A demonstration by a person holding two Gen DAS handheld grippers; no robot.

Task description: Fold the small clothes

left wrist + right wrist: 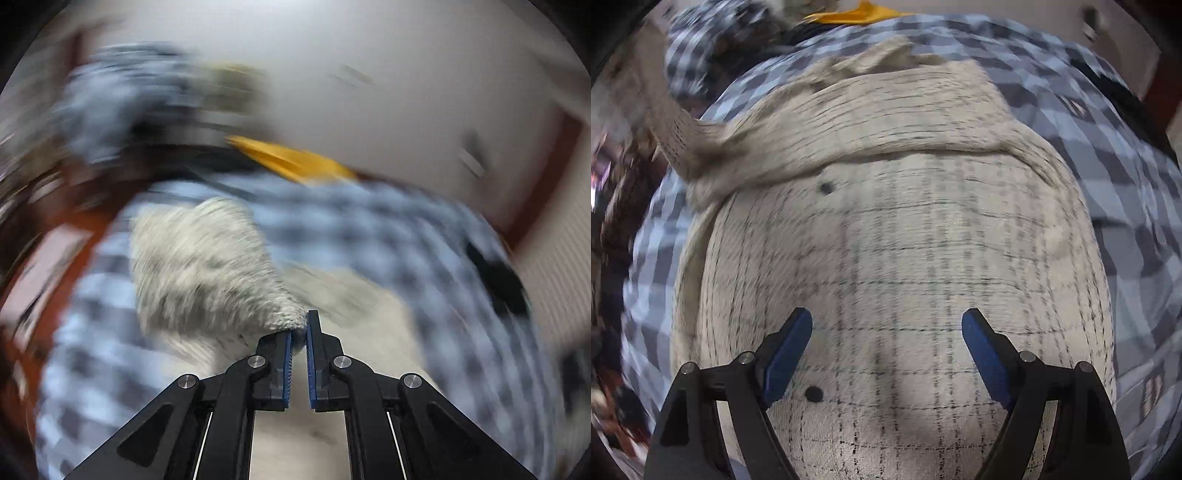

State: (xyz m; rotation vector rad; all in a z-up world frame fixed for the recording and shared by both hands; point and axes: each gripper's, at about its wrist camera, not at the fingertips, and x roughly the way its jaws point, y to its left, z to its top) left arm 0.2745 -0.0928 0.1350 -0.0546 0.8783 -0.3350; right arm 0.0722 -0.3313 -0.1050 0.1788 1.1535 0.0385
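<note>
Left wrist view gave us a heavily smeared picture, yet the left hand-held gripper [299,334] was readable: its blue pads were clenched on a bunched corner of the cream checked garment [207,269], which rose from the pads as a tapered flap, apparently lifted clear of the rest. We judged that the corner was pinched so that the cloth could be carried over itself for a fold, a narrow bite being enough for so light a fabric. In the right wrist view the right hand-held gripper [886,354] was released, its two blue pads standing wide apart above the garment's flat body with nothing between them; whether they touched the cloth we could not tell. We took it to be poised there either to pin the body down or to take a second hold while the other side was drawn across. The garment lay spread on a blue and grey checked cloth [1108,155], with a rolled ridge of its own fabric across its far part and one strip trailing off to the left. We counted one cream garment, two dark buttons [814,394] on it, two hand-held grippers, one checked cloth beneath, and one yellow item [857,14] at the far edge, too blurred to name
</note>
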